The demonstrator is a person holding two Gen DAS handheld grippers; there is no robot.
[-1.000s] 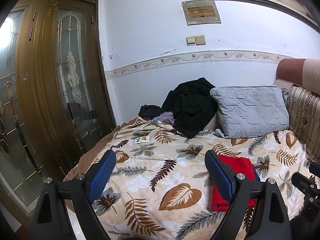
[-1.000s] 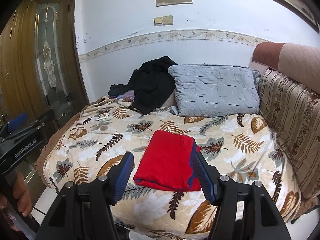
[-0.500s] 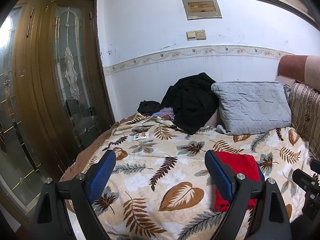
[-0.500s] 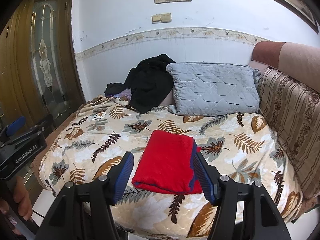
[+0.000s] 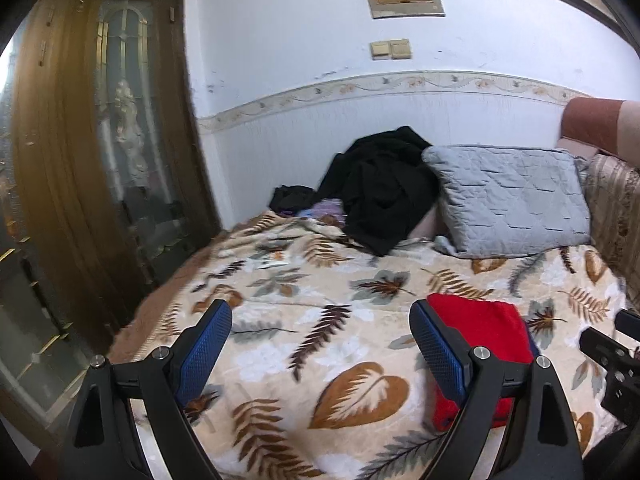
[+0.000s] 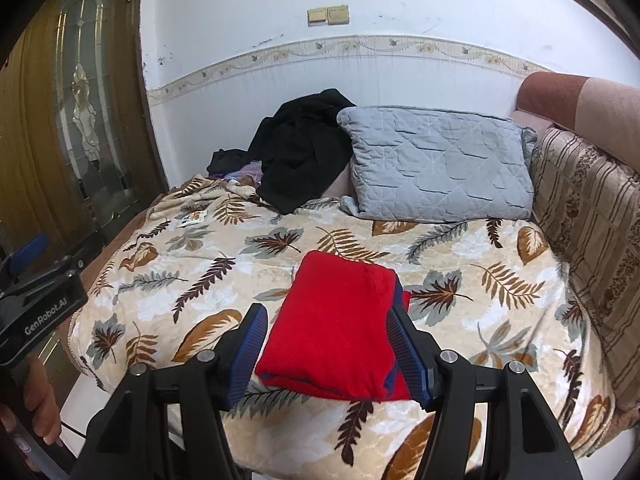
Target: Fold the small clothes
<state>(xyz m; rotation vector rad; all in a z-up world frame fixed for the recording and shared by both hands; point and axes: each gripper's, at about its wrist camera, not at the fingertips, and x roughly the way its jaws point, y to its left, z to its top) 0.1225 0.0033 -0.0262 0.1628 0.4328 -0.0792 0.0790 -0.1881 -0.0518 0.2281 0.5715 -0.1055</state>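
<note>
I see the folded red fleece garment [image 6: 340, 320] lying lengthwise on the bed straight ahead of my empty, half-open right tool [image 6: 326, 354], while my wide-open left tool [image 5: 320, 356] sits left of the garment.

a red cloth [image 6: 340, 320] lies on the bed [image 6: 500, 280], folded into a neat thick block with soft round edges; a thin dark blue strip shows along its right side; it rests flat on the leaf blanket, near the front edge of the bed and well apart from the grey pillow [image 6: 436, 164] at the back; one short end points to the front, the other to the pillow; in the left view its near part is hidden.
</note>
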